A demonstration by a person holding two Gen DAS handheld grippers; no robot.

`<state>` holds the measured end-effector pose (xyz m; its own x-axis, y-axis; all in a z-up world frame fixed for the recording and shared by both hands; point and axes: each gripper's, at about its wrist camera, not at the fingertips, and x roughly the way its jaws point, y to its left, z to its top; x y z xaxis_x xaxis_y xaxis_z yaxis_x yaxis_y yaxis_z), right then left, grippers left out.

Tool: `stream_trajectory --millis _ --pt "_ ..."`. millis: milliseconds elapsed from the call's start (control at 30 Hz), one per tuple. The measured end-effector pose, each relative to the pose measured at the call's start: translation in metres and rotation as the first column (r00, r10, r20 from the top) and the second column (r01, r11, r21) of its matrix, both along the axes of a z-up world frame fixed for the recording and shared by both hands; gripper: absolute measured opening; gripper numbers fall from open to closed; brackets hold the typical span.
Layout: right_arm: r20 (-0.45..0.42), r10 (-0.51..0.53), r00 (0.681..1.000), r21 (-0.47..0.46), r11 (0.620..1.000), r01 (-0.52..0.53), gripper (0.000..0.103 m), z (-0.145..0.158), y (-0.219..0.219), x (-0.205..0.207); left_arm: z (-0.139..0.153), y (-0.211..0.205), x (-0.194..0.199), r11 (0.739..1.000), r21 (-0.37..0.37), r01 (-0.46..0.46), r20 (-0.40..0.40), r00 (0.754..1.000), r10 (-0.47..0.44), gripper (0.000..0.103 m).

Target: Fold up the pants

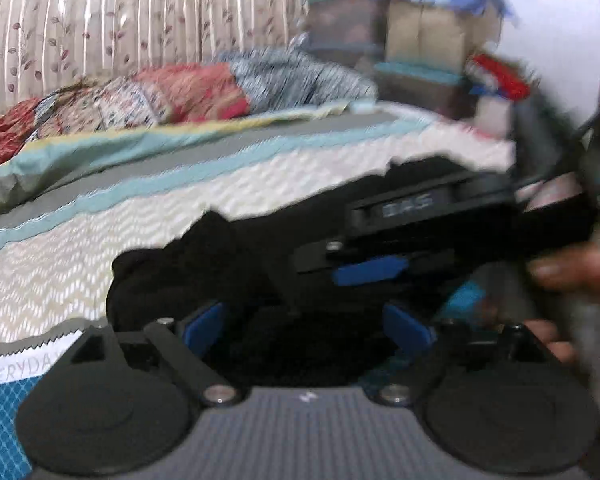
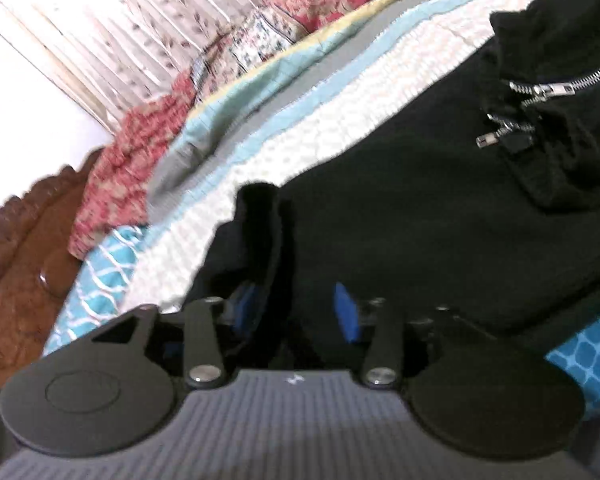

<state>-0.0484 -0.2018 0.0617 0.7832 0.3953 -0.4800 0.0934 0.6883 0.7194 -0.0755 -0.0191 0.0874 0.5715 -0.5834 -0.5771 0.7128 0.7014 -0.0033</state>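
Observation:
Black pants lie on the bed, with a silver zipper at the far right of the right wrist view. My right gripper has its blue fingers apart, with a raised fold of the black cloth between them. In the left wrist view my left gripper has its blue pads wide apart, with black pants cloth bunched between and ahead of them. The right gripper shows just ahead, held by a hand.
The bed has a quilt with white chevron, teal and grey bands. Patterned red and blue bedding is piled at the back. Stacked storage boxes stand at the far right. A carved wooden headboard is at the left.

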Motion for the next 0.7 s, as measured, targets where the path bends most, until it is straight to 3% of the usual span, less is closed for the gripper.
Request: stream_trajectory --millis 67,133,200,267,300,333,433,600,700 --pt "0.022 0.007 1.0 0.029 1.0 -0.008 0.071 0.003 0.001 0.0 0.011 0.022 -0.004 0.995 -0.091 -0.03 -0.019 0.999 0.028 0.095" --pt "0.015 0.037 0.999 0.042 0.998 -0.038 0.078 0.004 0.005 0.009 0.018 0.045 0.004 0.977 -0.169 -0.127 -0.076 0.99 0.116 0.096" --pt "-0.003 0.076 0.997 0.046 0.996 -0.076 0.078 0.005 0.014 0.023 0.019 0.067 0.017 0.948 -0.211 -0.24 -0.156 0.965 0.21 0.096" --pt "-0.021 0.137 0.99 0.02 0.99 -0.137 0.076 0.004 0.028 0.033 0.014 0.086 0.031 0.909 -0.215 -0.358 -0.241 0.921 0.306 0.094" --pt "-0.051 0.175 0.983 -0.002 0.985 -0.175 0.07 0.003 0.036 0.039 0.011 0.094 0.035 0.89 -0.216 -0.401 -0.276 0.9 0.339 0.094" --pt "-0.064 0.209 0.976 -0.005 0.978 -0.21 0.045 0.002 0.041 0.041 0.009 0.101 0.039 0.873 -0.223 -0.434 -0.305 0.881 0.361 0.093" --pt "-0.032 0.225 0.974 -0.12 0.966 -0.227 0.023 0.015 0.052 0.036 0.005 0.111 0.043 0.845 -0.241 -0.478 -0.347 0.855 0.385 0.093" --pt "0.055 0.177 0.983 -0.232 0.959 -0.16 0.021 0.029 0.034 0.027 0.003 0.096 0.049 0.865 -0.222 -0.45 -0.332 0.869 0.367 0.093" --pt "0.027 0.124 0.992 -0.238 0.964 -0.114 0.022 0.014 0.017 0.029 0.003 0.083 0.051 0.88 -0.224 -0.419 -0.313 0.886 0.342 0.093"
